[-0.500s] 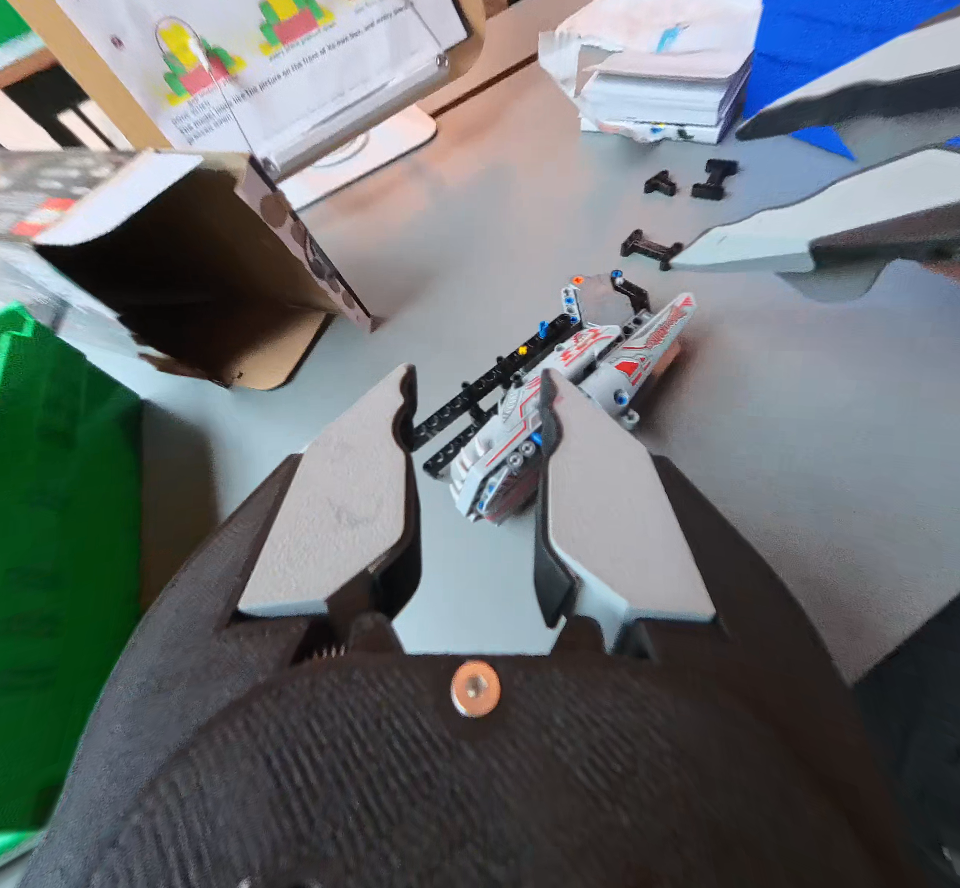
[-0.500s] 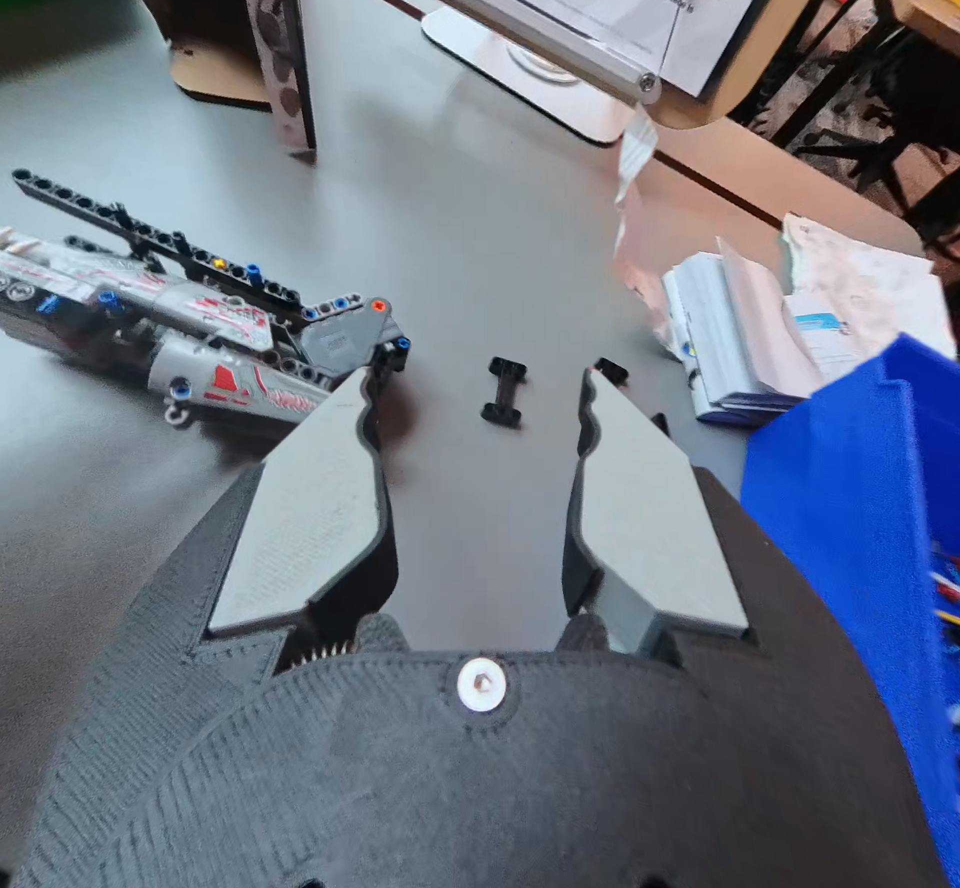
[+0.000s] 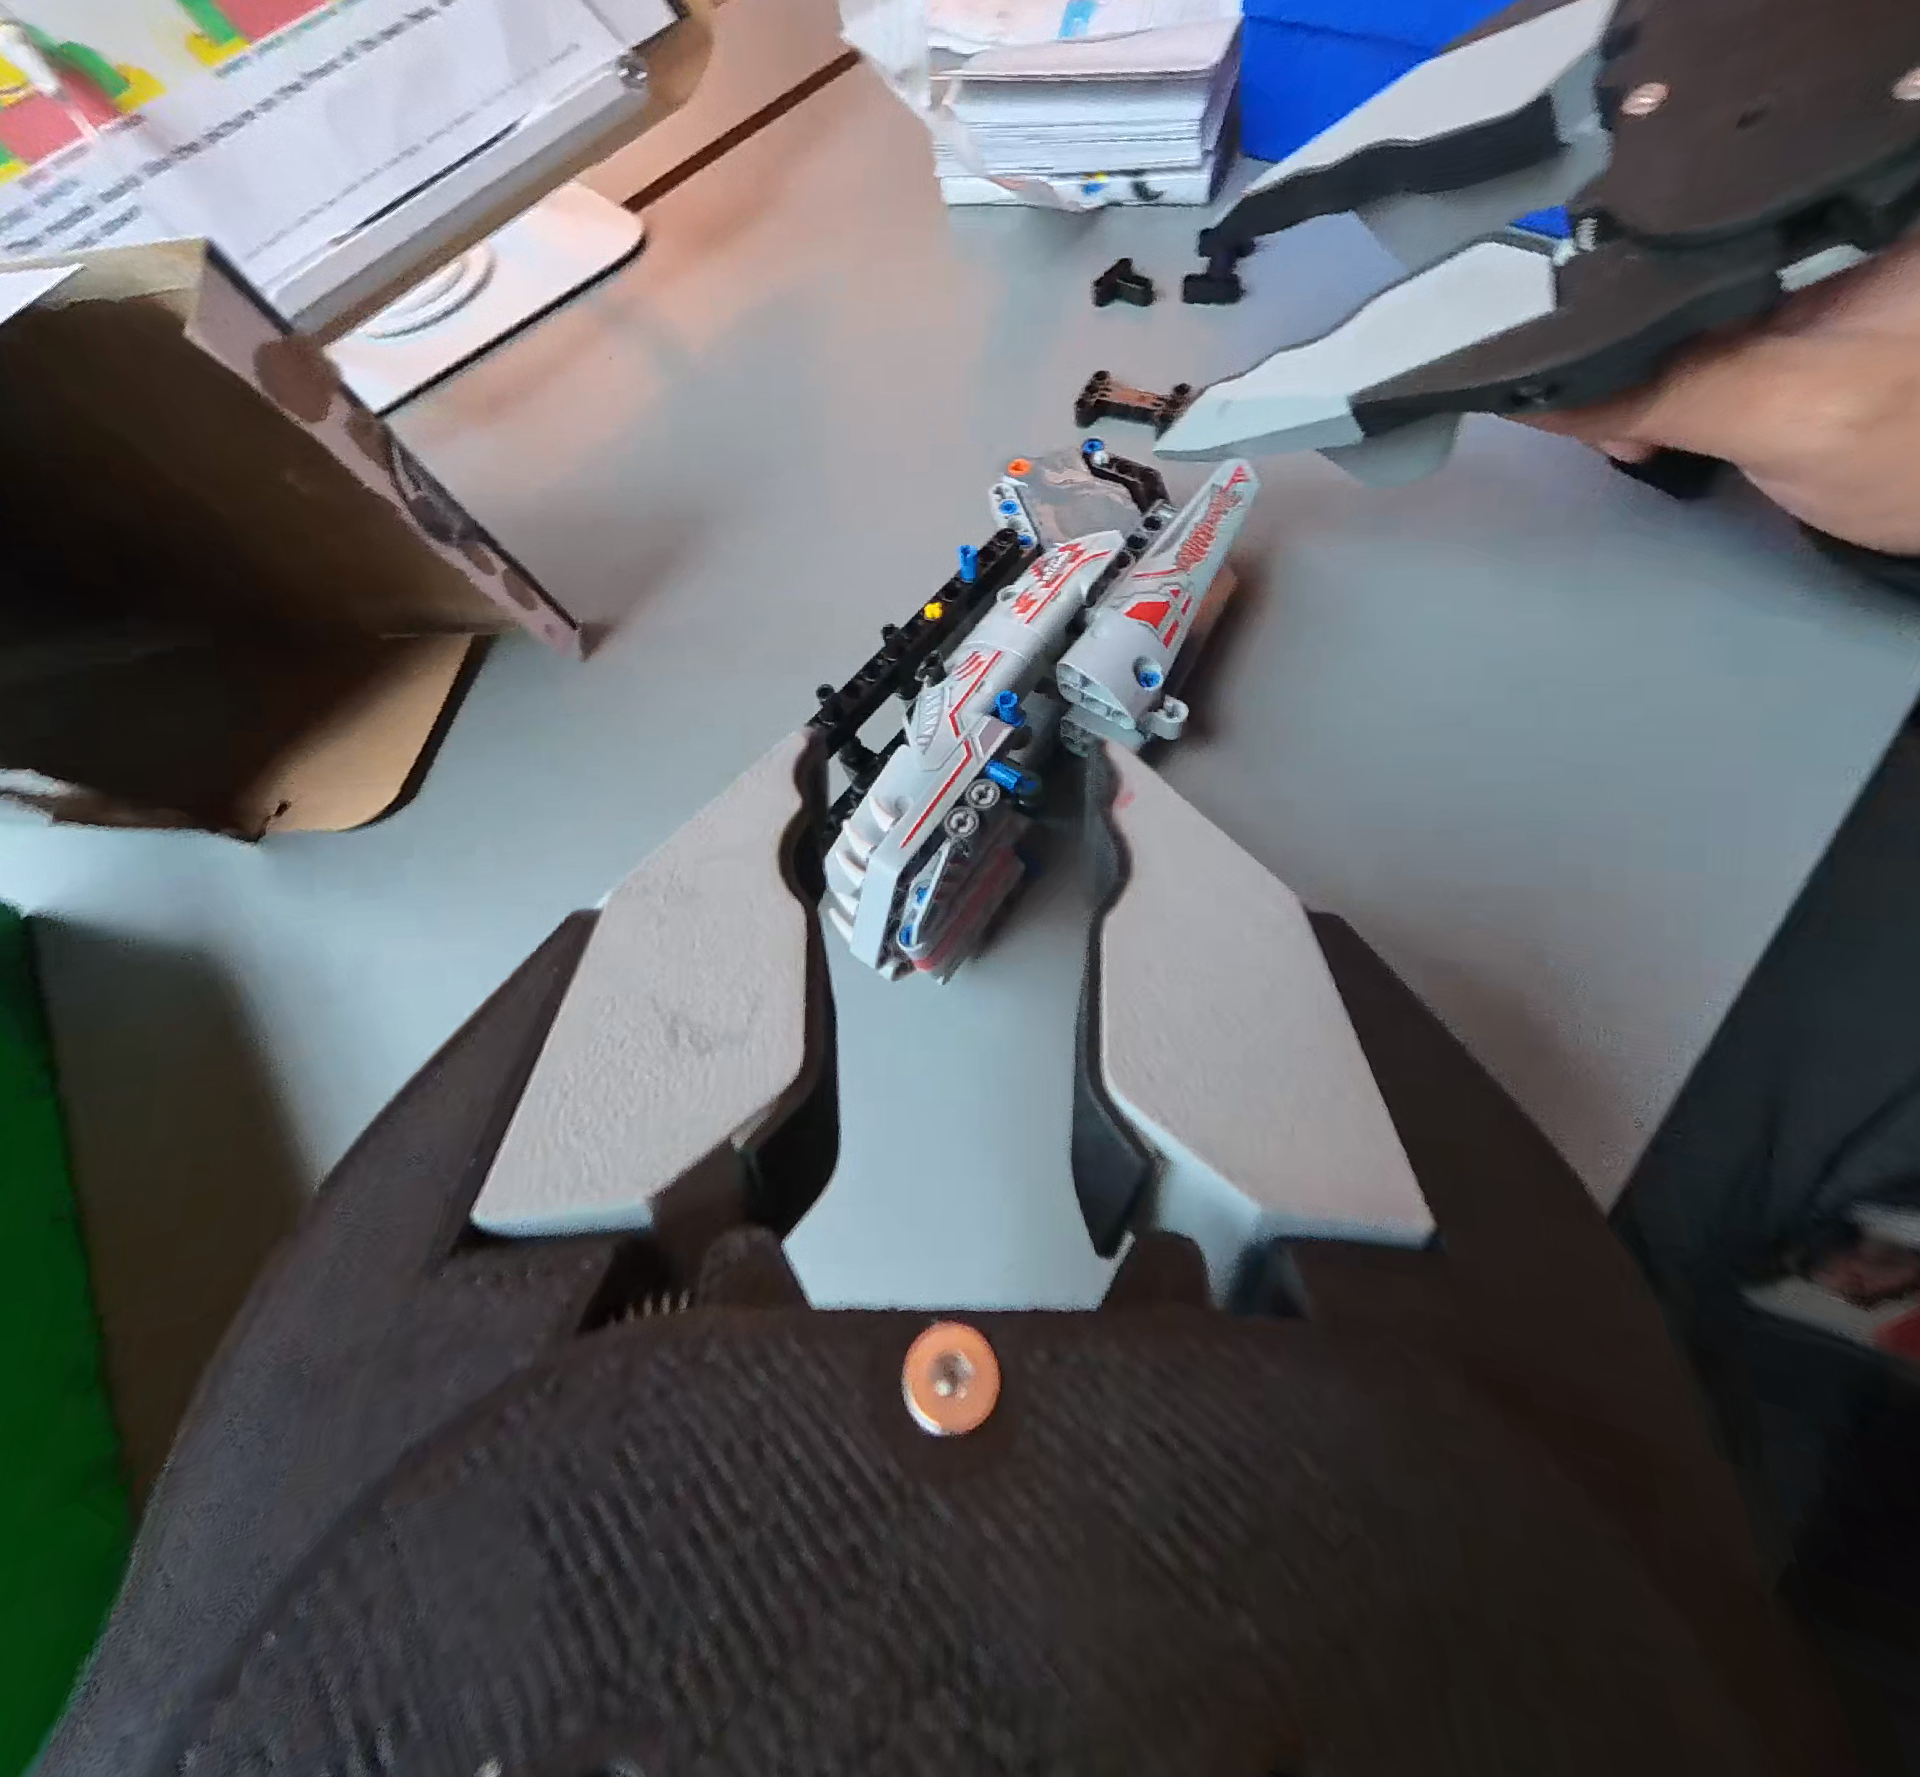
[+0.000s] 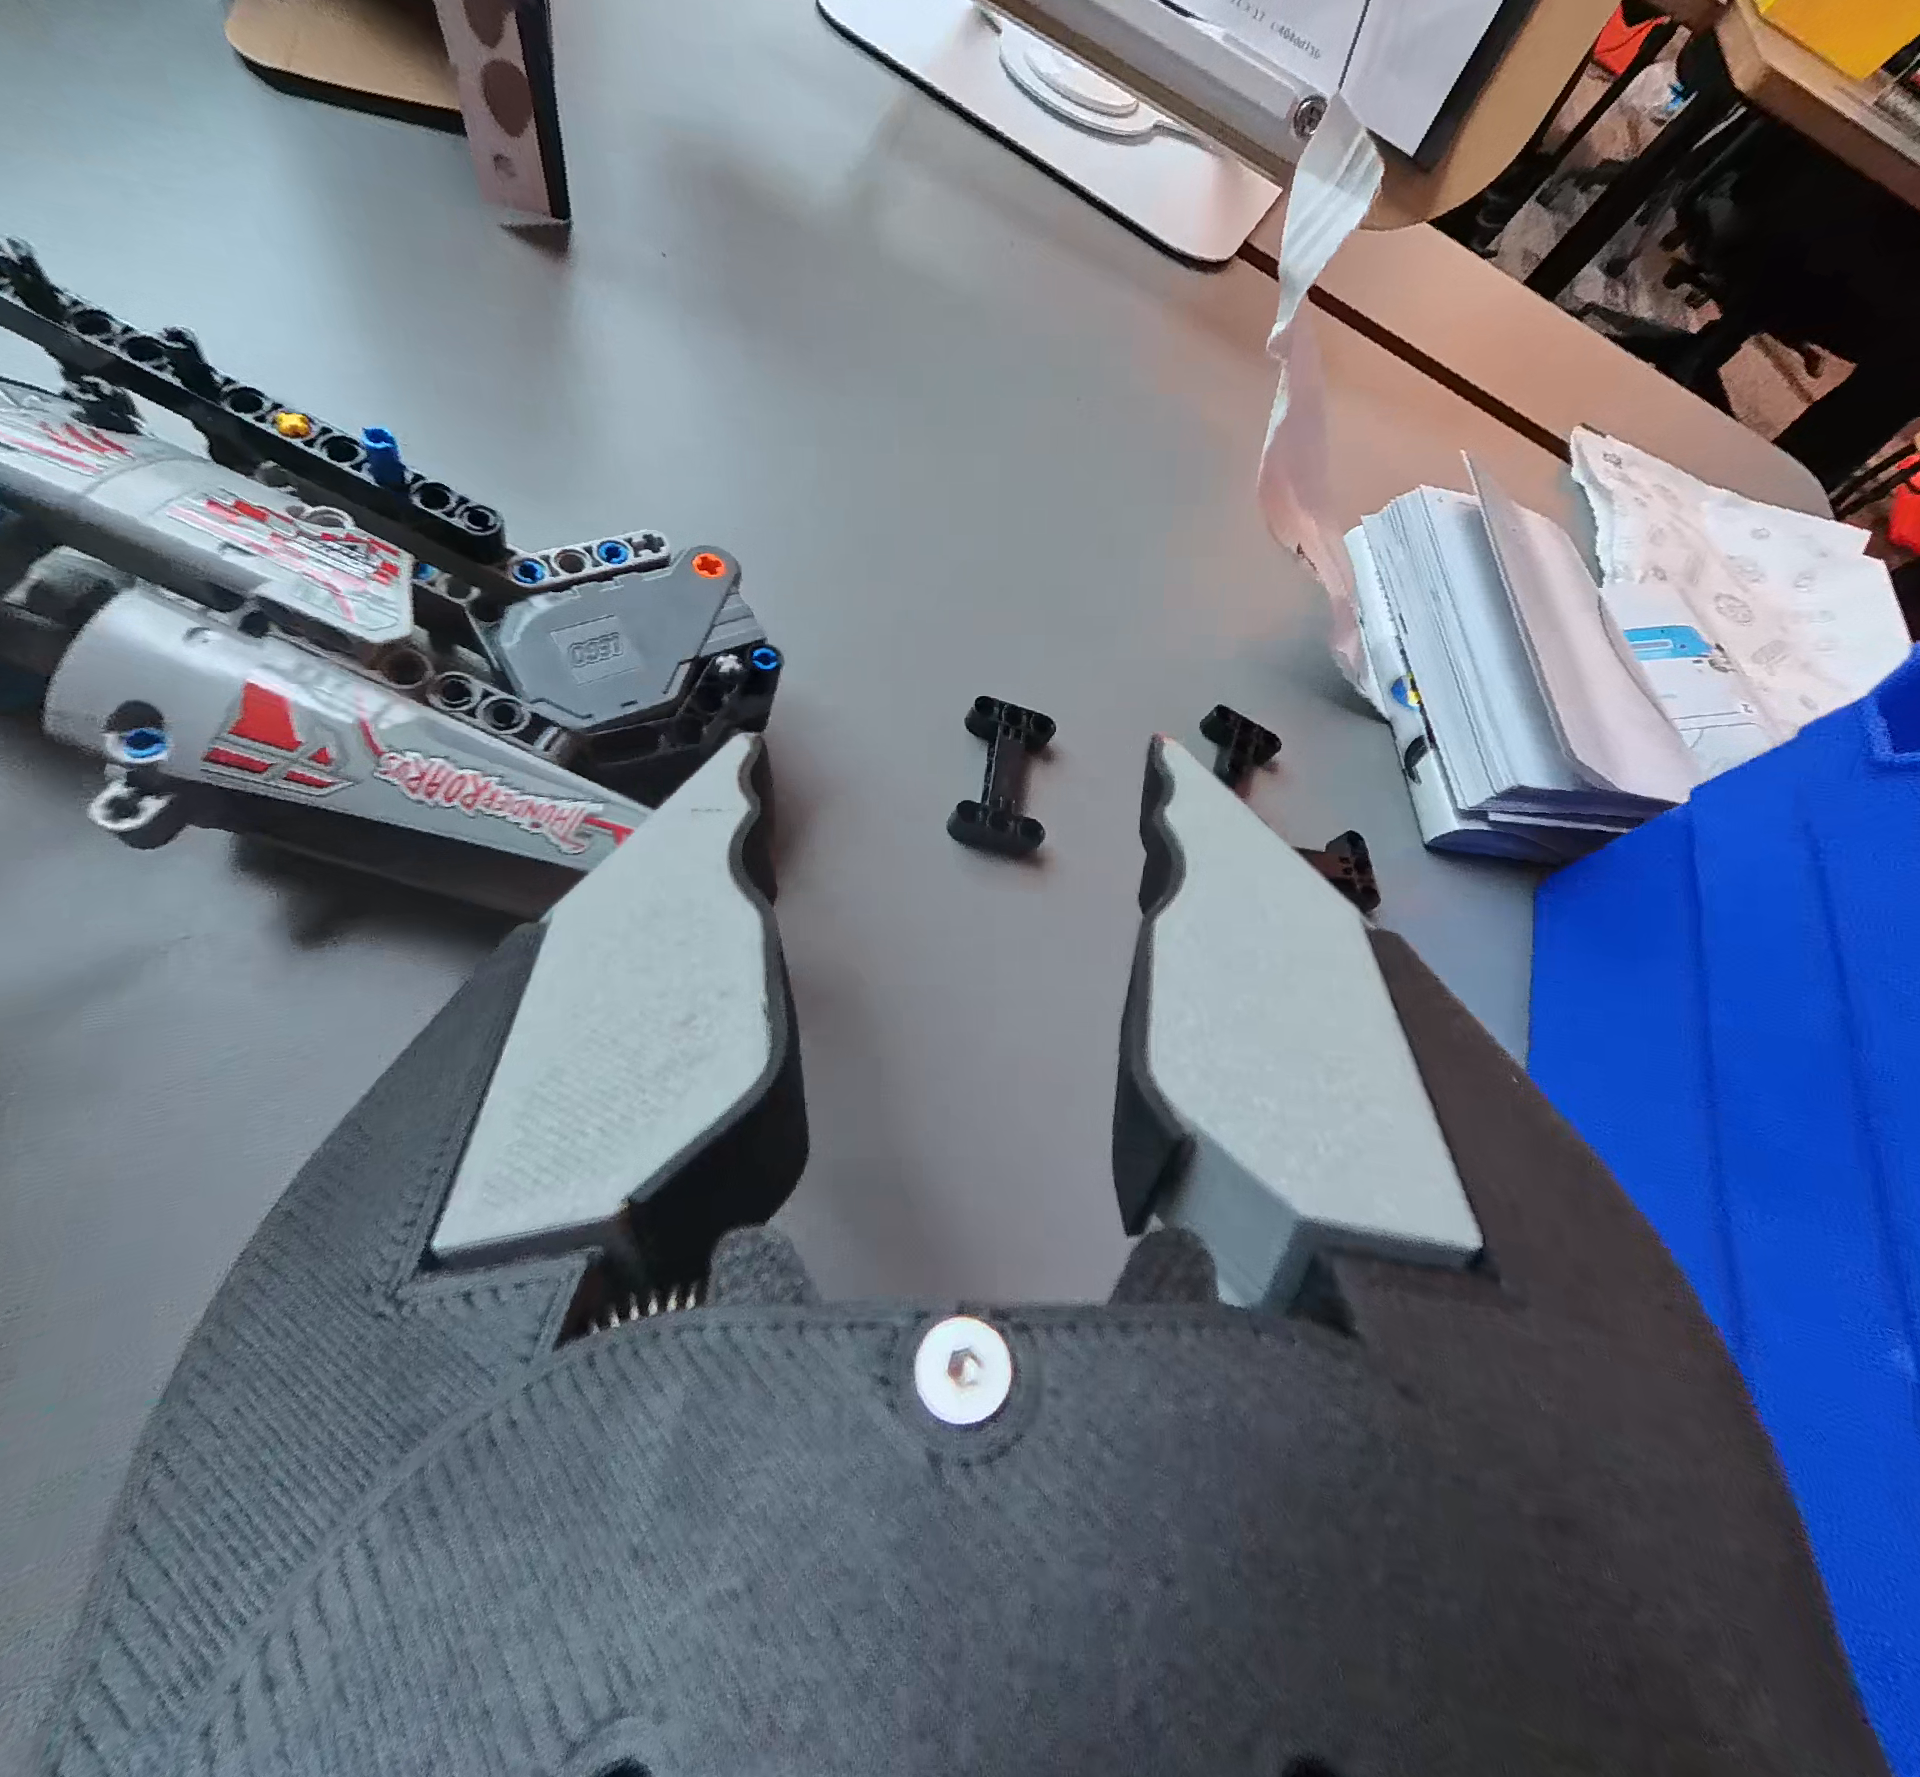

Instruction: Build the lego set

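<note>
Fingers [image 3: 717, 979] of the left gripper [image 3: 951, 797] flank the grey lego model [image 3: 1029, 688], gap remaining — right gripper [image 4: 951, 777] fingers wide, over a black connector [image 4: 1000, 777].

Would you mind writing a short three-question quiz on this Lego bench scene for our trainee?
1. True or false: the left gripper is shut on the grey and red model.
2. Which loose piece lies on the table ahead of the right gripper, in line with the gap between its fingers? A) the black H-shaped connector B) a yellow brick C) a wheel
3. Fill in: the stack of instruction booklets sits beside the ___ bin.

Key: 1 false: its fingers are apart, on either side of the model's near end. 2 A. 3 blue.
</note>
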`<state>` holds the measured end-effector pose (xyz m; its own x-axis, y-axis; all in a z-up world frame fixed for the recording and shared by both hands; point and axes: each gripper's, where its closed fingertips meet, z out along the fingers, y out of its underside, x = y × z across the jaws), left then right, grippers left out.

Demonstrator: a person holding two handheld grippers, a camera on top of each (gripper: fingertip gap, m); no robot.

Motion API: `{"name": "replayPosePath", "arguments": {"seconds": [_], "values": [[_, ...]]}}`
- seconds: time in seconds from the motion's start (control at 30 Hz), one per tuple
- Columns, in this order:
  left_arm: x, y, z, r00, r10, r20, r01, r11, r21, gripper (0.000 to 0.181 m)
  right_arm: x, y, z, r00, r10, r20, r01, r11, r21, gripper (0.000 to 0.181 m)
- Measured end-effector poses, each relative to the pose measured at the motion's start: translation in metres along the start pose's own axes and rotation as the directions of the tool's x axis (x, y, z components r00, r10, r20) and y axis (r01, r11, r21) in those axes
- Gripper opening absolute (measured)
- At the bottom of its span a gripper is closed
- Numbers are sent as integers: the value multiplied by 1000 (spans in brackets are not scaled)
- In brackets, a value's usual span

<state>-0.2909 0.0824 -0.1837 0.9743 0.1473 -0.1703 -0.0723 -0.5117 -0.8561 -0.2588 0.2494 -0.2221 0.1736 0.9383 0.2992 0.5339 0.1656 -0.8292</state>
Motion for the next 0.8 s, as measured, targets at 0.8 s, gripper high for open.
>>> {"name": "replayPosePath", "arguments": {"seconds": [0.8], "values": [[8,26,23,967,156,-203,-191,968,-163,54,-83,-21,-35,840,-261,476,163,958,238,26]]}}
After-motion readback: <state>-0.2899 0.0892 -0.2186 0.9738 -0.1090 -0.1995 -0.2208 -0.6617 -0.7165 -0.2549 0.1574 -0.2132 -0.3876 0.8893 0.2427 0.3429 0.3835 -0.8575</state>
